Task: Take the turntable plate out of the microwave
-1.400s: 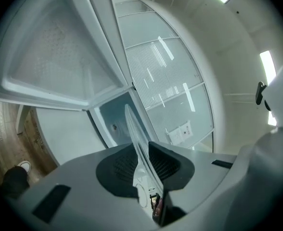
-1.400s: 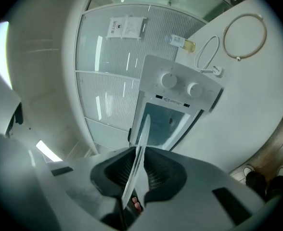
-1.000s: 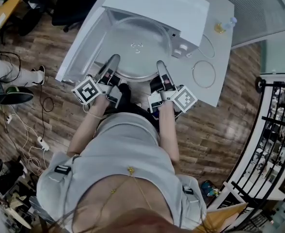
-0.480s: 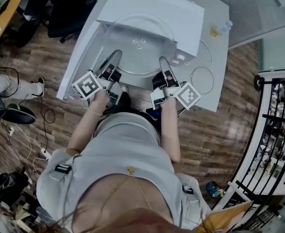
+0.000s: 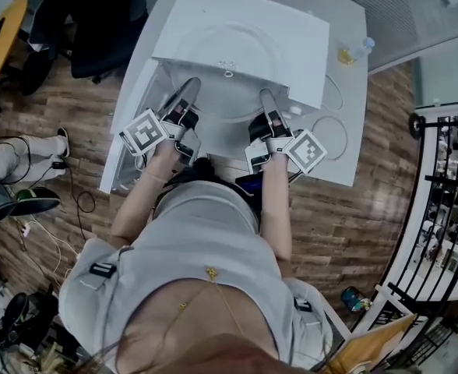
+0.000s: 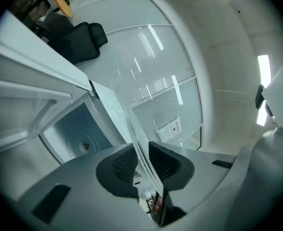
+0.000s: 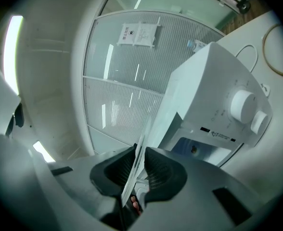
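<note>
Since the earlier frames, the glass turntable plate (image 5: 229, 41) had come up from the mouth of the microwave (image 5: 291, 22). In the head view it now showed as a faint circle over the white top of the oven, clear of the cavity. It hung in the air between the two grippers.

The left gripper (image 5: 188, 88) was clamped on the plate's near-left rim. In its own view the dark pads (image 6: 120, 165) pressed on the glass edge from both sides. The right gripper (image 5: 266, 100) was clamped the same way on the near-right rim, its pads (image 7: 160, 170) closed on the thin glass (image 7: 139, 165).

Below the plate, the door (image 5: 128, 131) stood open to the left. The two knobs (image 7: 242, 105) showed in the right gripper view.

The oven stood on a white table (image 5: 346, 154), with a thin ring (image 5: 329, 127) to its right and a small bottle (image 5: 352, 51) farther back. A black office chair (image 5: 96, 29) stood on the wooden floor (image 5: 354, 232) beyond the table's left side.
</note>
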A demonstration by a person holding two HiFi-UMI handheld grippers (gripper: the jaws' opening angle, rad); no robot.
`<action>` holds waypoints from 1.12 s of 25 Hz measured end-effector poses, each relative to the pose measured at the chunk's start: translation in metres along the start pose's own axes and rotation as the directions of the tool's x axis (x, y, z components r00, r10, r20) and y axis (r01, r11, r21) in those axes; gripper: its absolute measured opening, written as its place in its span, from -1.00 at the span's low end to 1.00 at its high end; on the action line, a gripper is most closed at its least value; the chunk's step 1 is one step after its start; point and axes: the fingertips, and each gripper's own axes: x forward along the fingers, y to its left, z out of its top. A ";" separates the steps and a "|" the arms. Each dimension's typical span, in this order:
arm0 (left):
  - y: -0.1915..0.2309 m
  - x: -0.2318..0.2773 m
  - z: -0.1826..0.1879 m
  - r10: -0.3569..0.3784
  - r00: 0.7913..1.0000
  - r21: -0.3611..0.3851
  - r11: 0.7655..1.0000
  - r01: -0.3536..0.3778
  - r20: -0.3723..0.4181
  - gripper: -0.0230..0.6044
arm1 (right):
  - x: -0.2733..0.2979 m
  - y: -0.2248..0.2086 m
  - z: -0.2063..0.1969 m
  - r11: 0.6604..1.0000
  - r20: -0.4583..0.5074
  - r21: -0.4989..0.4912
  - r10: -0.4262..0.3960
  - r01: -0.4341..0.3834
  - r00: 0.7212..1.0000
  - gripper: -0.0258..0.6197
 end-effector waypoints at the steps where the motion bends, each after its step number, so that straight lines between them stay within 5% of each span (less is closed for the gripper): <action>1: 0.000 0.004 0.003 -0.007 1.000 -0.005 1.000 0.007 -0.007 -0.65 | 0.003 -0.001 0.000 1.000 0.005 0.010 -0.009 0.009 1.000 -0.72; 13: 0.032 0.036 0.011 0.057 0.993 -0.047 0.997 -0.062 -0.100 -0.63 | 0.024 -0.027 0.008 0.992 0.035 0.053 -0.116 0.114 0.993 -0.69; 17: 0.031 0.037 0.011 0.065 0.992 -0.036 0.997 -0.070 -0.110 -0.62 | 0.025 -0.024 0.010 0.992 0.025 -0.019 -0.128 0.128 0.992 -0.66; 23: 0.029 0.035 0.007 0.138 0.984 0.038 0.990 -0.135 -0.115 -0.60 | 0.023 -0.017 0.003 0.978 -0.016 -0.105 -0.184 0.181 0.983 -0.56; 28: 0.026 0.039 0.004 0.198 0.969 0.185 0.968 -0.170 -0.148 -0.54 | 0.021 -0.024 -0.004 0.927 -0.059 -0.276 -0.280 0.254 0.958 -0.45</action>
